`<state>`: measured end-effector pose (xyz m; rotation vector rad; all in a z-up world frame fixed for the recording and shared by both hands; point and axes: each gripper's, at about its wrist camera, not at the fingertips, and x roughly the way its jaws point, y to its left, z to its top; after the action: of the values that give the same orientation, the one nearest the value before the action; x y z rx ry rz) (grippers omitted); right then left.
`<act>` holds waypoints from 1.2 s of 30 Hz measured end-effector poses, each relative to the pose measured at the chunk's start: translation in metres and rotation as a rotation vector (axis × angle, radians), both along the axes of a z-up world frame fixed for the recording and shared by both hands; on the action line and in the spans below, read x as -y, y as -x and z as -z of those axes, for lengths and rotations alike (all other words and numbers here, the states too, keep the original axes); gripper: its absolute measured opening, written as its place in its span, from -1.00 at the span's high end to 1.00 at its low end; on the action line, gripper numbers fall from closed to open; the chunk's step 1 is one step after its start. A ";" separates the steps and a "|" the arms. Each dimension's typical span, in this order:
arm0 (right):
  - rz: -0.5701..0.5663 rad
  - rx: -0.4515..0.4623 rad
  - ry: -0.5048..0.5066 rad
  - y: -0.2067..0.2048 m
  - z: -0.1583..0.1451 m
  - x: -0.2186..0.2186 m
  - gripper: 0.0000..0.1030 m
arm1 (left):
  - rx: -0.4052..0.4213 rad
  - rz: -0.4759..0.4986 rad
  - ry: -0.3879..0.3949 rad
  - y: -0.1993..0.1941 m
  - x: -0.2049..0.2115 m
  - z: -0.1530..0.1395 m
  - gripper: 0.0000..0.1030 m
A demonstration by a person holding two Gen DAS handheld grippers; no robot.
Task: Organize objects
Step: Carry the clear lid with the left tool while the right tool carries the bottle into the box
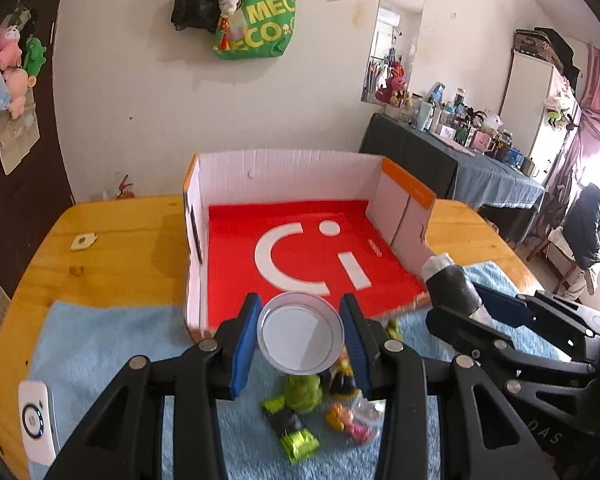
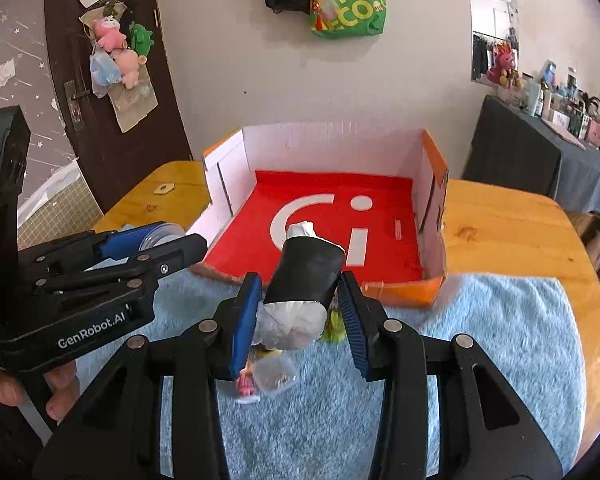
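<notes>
Box [image 1: 300, 184] with the red floor sits open at the far side of the blue towel [image 1: 100, 352], nothing in it yet. My left gripper [image 1: 302, 334] clamps a clear round lid [image 1: 301, 330] just short of the near wall; my right gripper [image 2: 300, 312] grips a black-wrapped roll [image 2: 304, 276], tilted forward over the near edge. I'd carry each piece well past the low front flap, lower it close to the floor, then release, keeping the two tools apart. Small toys [image 1: 312, 404] lie on the towel below both.
</notes>
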<state>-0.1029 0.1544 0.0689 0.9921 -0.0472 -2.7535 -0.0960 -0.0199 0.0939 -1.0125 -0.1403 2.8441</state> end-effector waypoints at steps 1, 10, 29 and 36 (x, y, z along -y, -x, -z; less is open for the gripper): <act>0.000 -0.002 0.000 0.002 -0.001 0.000 0.26 | -0.004 0.001 -0.001 0.003 0.001 -0.002 0.18; -0.006 -0.010 0.004 0.027 -0.011 -0.003 0.26 | -0.010 -0.011 0.003 0.038 0.004 -0.013 0.18; 0.019 0.020 0.044 0.095 -0.002 -0.018 0.26 | 0.027 -0.029 -0.017 0.113 0.011 -0.002 0.18; 0.033 0.031 -0.012 0.122 0.015 -0.014 0.26 | 0.055 -0.039 -0.017 0.137 0.013 0.010 0.18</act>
<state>-0.2245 0.1681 0.0536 1.0464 -0.0522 -2.7711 -0.2335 -0.0329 0.0838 -1.0971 -0.1908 2.8457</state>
